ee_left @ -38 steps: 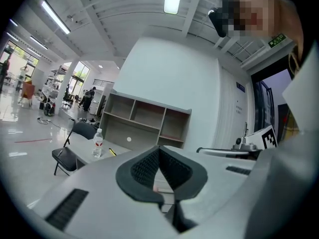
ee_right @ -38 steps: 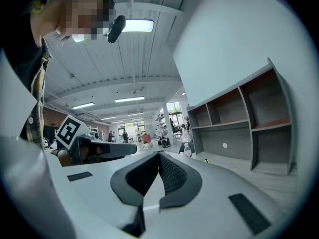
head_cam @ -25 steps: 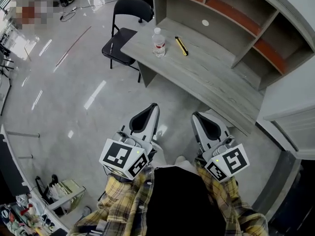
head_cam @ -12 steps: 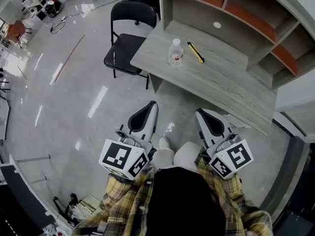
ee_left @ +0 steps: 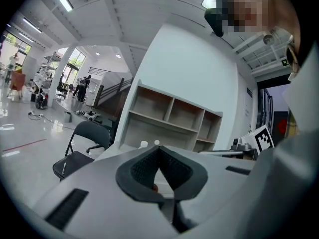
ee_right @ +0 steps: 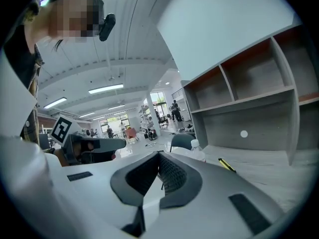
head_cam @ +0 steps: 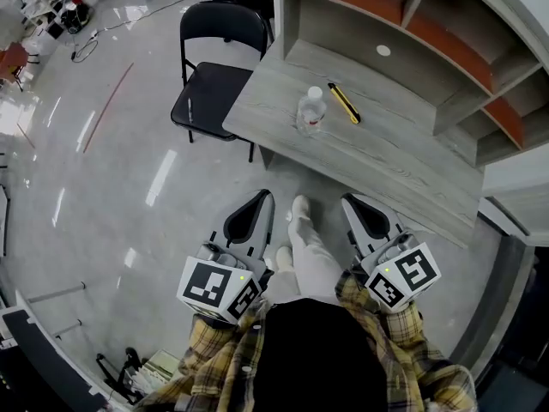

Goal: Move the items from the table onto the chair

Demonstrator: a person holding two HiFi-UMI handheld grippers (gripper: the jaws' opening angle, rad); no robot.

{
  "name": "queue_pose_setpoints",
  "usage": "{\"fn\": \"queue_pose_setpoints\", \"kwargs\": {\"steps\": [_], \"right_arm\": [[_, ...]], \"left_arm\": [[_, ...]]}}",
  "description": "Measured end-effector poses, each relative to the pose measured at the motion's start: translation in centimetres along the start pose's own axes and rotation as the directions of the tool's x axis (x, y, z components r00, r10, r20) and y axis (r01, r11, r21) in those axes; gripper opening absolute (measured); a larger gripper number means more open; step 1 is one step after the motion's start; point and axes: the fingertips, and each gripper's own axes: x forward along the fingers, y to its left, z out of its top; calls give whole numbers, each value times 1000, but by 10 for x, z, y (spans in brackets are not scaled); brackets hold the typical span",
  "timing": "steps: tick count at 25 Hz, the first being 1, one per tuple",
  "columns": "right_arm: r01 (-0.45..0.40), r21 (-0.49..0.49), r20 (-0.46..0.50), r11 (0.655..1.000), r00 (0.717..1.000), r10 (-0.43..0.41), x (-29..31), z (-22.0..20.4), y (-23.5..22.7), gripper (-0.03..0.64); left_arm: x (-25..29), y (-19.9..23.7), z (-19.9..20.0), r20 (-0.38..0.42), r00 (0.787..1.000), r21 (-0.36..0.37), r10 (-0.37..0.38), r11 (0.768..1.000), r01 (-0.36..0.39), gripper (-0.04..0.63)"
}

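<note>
**Grey table still carries 2 items; both claws closed and empty**

Grey wood-grain table (head_cam: 377, 157) stands ahead of the person, under a shelf unit (head_cam: 446, 24) with orange-edged boards. On its top are 2 items. A clear plastic water bottle (head_cam: 311, 110) with a white cap stands upright near the front edge. A slim yellow-and-black tool (head_cam: 344, 103), possibly a utility knife, lies flat just beside it, towards the shelves. The two are close but apart.

The black folding chair (head_cam: 210, 80) stands at the table's left end. On its seat lies 1 thin, pen-like object (head_cam: 190, 110).

The left gripper (head_cam: 257, 204) and the right gripper (head_cam: 356, 209) are held low, side by side, well short of the table. A pale trouser leg and shoe (head_cam: 302, 230) show between them. In each gripper view the dark pads meet at their tips with nothing between them: left gripper (ee_left: 159, 151), right gripper (ee_right: 159, 156). The right gripper view shows the bottle (ee_right: 197, 151) and the yellow tool (ee_right: 227, 165) past the closed jaws.
</note>
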Motion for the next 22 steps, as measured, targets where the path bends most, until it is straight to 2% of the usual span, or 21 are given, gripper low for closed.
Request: {"fn": "queue_pose_setpoints", "kwargs": {"steps": [6,13,22], "right_arm": [[-19,-15,26,1000,999,20,55,37,-39,18],[-14,-20,68,1000,998,15,113,83,-106,18],[28,-15,65,999,998,-27,133,97,-148,18]], "left_arm": [[53,31,33,20,1000,4,13,1000,-13,3],[134,65,73,40,999,33,9,999,-10,3],[188,79,76,-14,1000,69,-19,997,20,5]]}}
